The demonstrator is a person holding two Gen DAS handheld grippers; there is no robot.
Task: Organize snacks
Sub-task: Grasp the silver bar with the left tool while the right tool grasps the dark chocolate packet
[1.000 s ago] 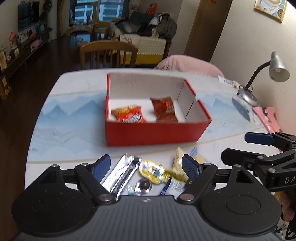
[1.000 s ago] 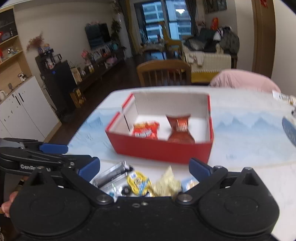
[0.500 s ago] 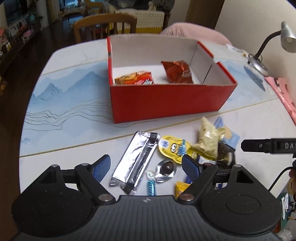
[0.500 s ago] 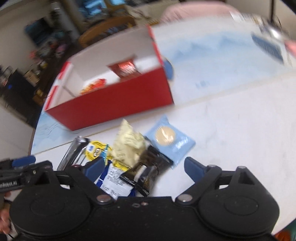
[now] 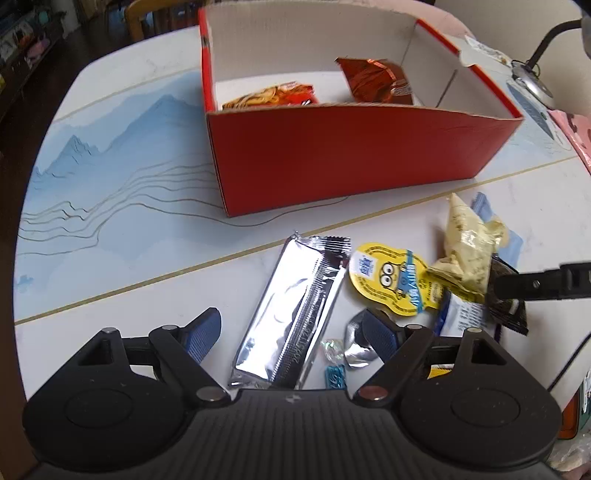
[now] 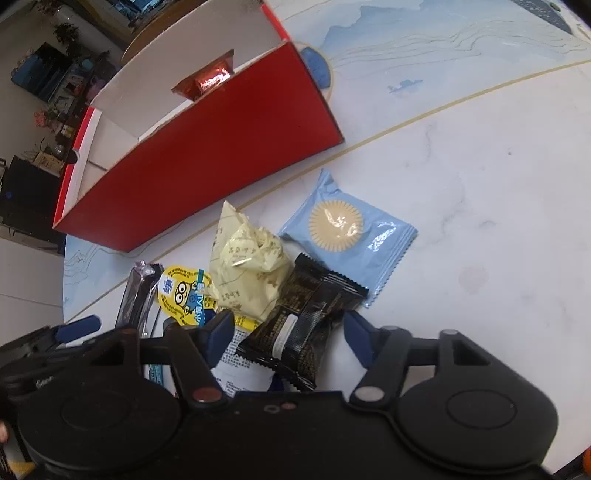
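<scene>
A red box (image 5: pixel 351 147) (image 6: pixel 207 166) stands on the table with an orange packet (image 5: pixel 269 98) and a brown-red packet (image 5: pixel 380 83) inside. In front of it lie loose snacks. My left gripper (image 5: pixel 291 332) is open, low over a silver bar (image 5: pixel 295 314) that lies between its fingers. My right gripper (image 6: pixel 290 334) straddles a black packet (image 6: pixel 306 317); its jaws are closing, the pads close to the wrapper without clearly pressing it. Beside it lie a cream packet (image 6: pixel 247 269), a light blue packet (image 6: pixel 347 236) and a yellow cartoon-lidded cup (image 6: pixel 184 295).
Small candies (image 5: pixel 332 350) and a foil piece (image 5: pixel 358 347) lie by the left gripper's right finger. A desk lamp (image 5: pixel 535 74) stands at the far right and a chair (image 5: pixel 147 11) behind the table. The tabletop (image 6: pixel 480 184) right of the pile is bare marble.
Both grippers have come down from above the box to the snack pile. The right one rolled and its jaws narrowed around the black packet. The left jaws kept their width.
</scene>
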